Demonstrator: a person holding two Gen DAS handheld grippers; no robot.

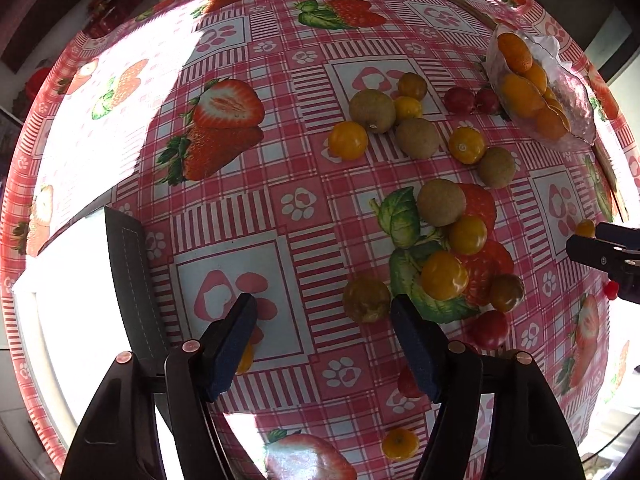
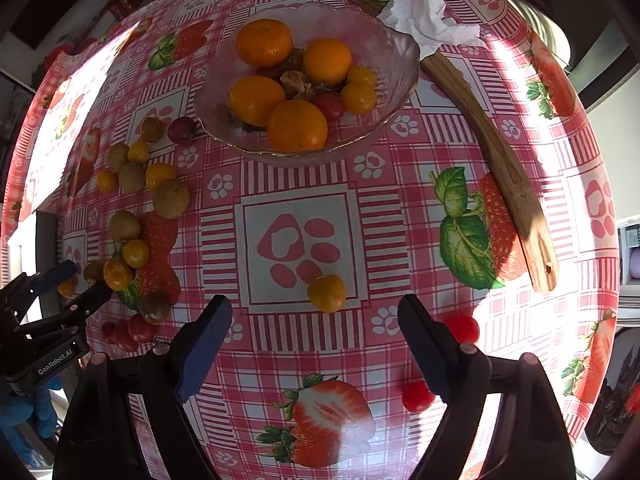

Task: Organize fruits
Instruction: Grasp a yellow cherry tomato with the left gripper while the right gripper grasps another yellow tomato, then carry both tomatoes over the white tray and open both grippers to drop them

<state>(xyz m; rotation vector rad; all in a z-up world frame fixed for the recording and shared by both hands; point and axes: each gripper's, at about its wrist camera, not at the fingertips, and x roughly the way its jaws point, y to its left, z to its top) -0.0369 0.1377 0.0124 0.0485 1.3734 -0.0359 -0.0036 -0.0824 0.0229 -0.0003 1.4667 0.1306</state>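
The left hand-held gripper (image 1: 324,308) is hanging part open and empty over the counter (image 1: 280,184), a dull greenish fruit (image 1: 366,300) lying just beside its right finger. The right hand-held gripper (image 2: 316,312) is likewise gaping with nothing held, a small yellow fruit (image 2: 326,293) sitting loose just ahead between its fingers. Farther off, the glass bowl (image 2: 400,60) is holding oranges and small fruits.

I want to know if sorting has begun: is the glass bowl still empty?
No, the glass bowl already holds several oranges, smaller yellow fruits and a red tomato.
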